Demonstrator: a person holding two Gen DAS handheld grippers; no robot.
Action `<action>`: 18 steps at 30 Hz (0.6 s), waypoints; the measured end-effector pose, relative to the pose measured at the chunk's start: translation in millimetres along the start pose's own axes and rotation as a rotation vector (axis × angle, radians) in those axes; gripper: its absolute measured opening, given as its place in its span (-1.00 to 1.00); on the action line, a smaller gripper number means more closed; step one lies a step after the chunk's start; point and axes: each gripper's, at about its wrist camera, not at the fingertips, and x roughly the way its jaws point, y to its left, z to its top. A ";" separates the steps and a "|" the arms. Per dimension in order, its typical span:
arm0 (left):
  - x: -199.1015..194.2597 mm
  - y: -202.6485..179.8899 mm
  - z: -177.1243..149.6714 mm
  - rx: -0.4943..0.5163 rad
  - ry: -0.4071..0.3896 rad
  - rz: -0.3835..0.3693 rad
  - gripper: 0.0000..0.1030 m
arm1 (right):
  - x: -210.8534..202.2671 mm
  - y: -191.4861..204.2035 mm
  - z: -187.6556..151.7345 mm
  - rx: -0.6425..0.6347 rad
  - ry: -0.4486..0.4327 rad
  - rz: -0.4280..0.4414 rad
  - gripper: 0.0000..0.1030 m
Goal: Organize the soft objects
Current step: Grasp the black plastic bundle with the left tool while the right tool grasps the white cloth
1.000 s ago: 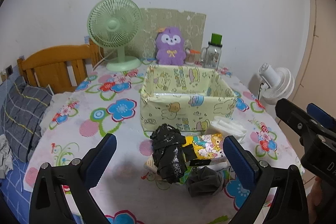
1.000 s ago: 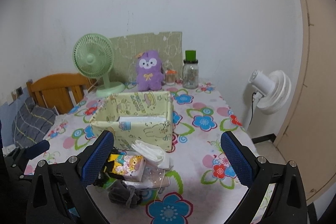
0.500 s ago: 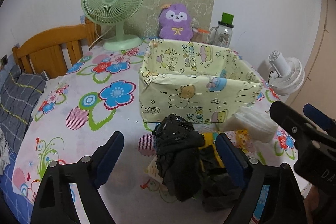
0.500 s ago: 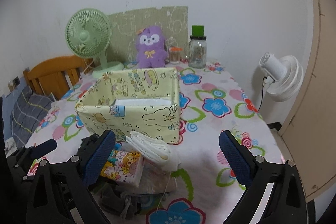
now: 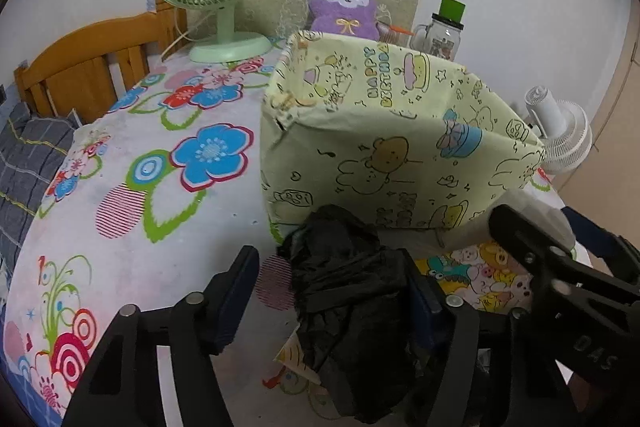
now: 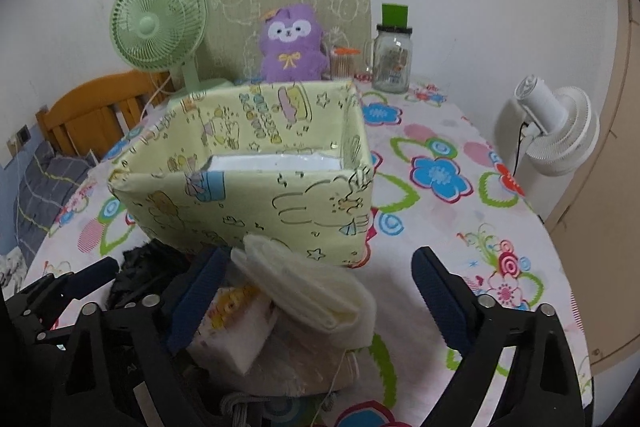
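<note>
Crinkled black plastic bag (image 5: 344, 291) on counter (image 5: 160, 255) before paper-wrapped box (image 5: 384, 147). My left gripper (image 5: 328, 291) spread wide, straddling bag. My right gripper (image 6: 320, 291) spread around folded white cloth (image 6: 308, 287).

Both claws advanced and lowered toward pile. Left claw (image 5: 328, 291) now straddles black bag (image 5: 344, 291); right claw (image 6: 320, 291) now straddles white cloth (image 6: 308, 287).
</note>
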 end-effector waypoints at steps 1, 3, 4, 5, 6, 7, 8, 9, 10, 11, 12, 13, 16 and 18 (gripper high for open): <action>1.0 -0.8 -0.1 0.001 0.003 -0.005 0.20 | 3.8 -0.2 -0.4 0.003 0.011 0.007 0.73; 4.5 -2.0 0.7 0.001 0.014 -0.017 -0.01 | 9.7 0.6 -0.9 0.006 0.028 0.008 0.57; 6.3 -2.8 0.7 0.003 0.022 -0.015 -0.11 | 12.2 1.2 -1.2 0.006 0.035 0.008 0.51; 8.0 -3.1 0.4 0.005 0.028 -0.011 -0.11 | 14.5 1.8 -1.4 0.005 0.039 0.006 0.39; 9.3 -3.5 0.4 0.008 0.028 -0.009 -0.11 | 16.5 2.2 -1.7 0.003 0.043 0.004 0.28; 9.4 -4.0 0.4 0.011 0.027 -0.011 -0.13 | 17.6 2.5 -2.1 0.002 0.045 0.003 0.25; 8.7 -4.7 0.7 0.014 0.021 -0.012 -0.14 | 18.1 2.5 -2.0 0.002 0.044 0.003 0.18; 7.9 -5.3 1.0 0.017 0.017 -0.013 -0.15 | 18.1 2.2 -2.0 0.002 0.041 -0.002 0.09; 7.4 -5.6 1.4 0.018 0.014 -0.014 -0.15 | 17.6 2.1 -1.9 0.002 0.039 -0.004 0.06; 6.5 -6.2 1.9 0.021 0.010 -0.013 -0.16 | 18.2 1.6 -0.6 0.004 0.040 -0.003 0.02; 5.4 -7.1 2.3 0.025 0.007 -0.011 -0.16 | 17.8 1.0 -0.2 0.006 0.038 -0.002 -0.05; 4.1 -7.4 2.6 0.027 0.004 -0.009 -0.17 | 17.0 0.7 -0.2 0.008 0.036 0.000 -0.07; -1.0 -9.0 4.3 0.035 -0.010 -0.003 -0.17 | 13.3 0.3 -0.1 0.009 0.027 0.004 -0.17; -5.5 -10.3 5.7 0.038 -0.023 -0.002 -0.18 | 9.2 0.5 0.9 0.011 0.016 0.006 -0.24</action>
